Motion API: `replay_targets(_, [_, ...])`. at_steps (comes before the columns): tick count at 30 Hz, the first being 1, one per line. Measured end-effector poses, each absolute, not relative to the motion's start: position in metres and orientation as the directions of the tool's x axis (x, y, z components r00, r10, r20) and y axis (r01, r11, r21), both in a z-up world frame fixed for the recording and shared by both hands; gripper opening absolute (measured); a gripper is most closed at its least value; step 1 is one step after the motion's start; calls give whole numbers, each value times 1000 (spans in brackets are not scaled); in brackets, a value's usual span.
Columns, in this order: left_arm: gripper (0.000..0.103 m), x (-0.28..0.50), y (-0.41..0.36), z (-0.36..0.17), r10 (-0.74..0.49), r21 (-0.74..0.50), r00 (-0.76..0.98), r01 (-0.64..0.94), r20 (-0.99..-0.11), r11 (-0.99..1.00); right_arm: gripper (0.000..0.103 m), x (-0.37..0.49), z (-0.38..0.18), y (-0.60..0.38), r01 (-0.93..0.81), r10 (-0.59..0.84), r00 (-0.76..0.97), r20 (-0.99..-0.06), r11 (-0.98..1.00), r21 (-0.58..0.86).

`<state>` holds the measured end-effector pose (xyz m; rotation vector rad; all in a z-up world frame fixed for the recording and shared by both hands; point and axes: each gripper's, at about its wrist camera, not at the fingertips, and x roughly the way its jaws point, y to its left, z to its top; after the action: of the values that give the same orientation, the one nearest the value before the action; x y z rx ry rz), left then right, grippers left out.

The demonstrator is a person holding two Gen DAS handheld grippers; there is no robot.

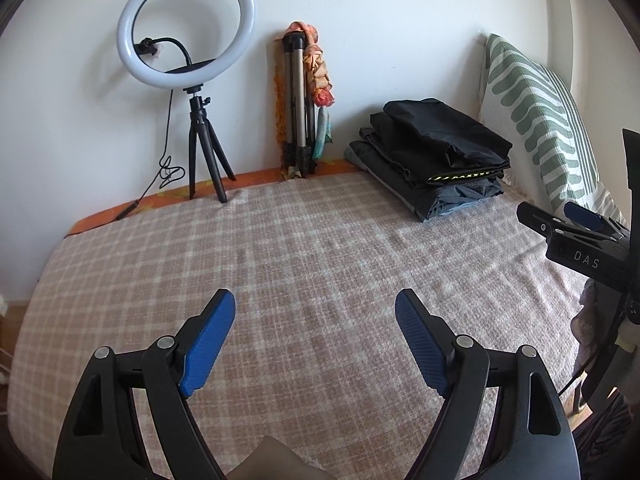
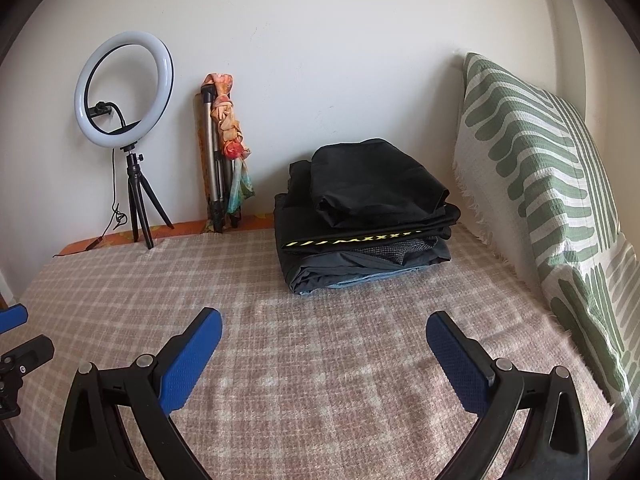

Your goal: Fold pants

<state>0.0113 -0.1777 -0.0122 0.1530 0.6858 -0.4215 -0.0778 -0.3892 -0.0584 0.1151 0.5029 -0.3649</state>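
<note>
A: So, left to right?
B: White ring light on its black tripod, then the stack of folded dark pants on the pink checked blanket, beside the green-striped white pillow.
A: Claws?
B: Left gripper and right gripper both gape wide, holding nothing.

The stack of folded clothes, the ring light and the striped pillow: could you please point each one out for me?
stack of folded clothes (image 2: 372,196): right wrist view, on the black top garment.
ring light (image 1: 128,12): left wrist view, on the upper left of the white ring.
striped pillow (image 2: 532,168): right wrist view, on its green-striped face.
</note>
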Motion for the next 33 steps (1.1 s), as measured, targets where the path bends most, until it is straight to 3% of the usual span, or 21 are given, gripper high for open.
replay_targets(33, [82,1,-172,-12,-313,21,703,423,-639,906,103,-76,-60,-384,364,-308,815,-491,931,19])
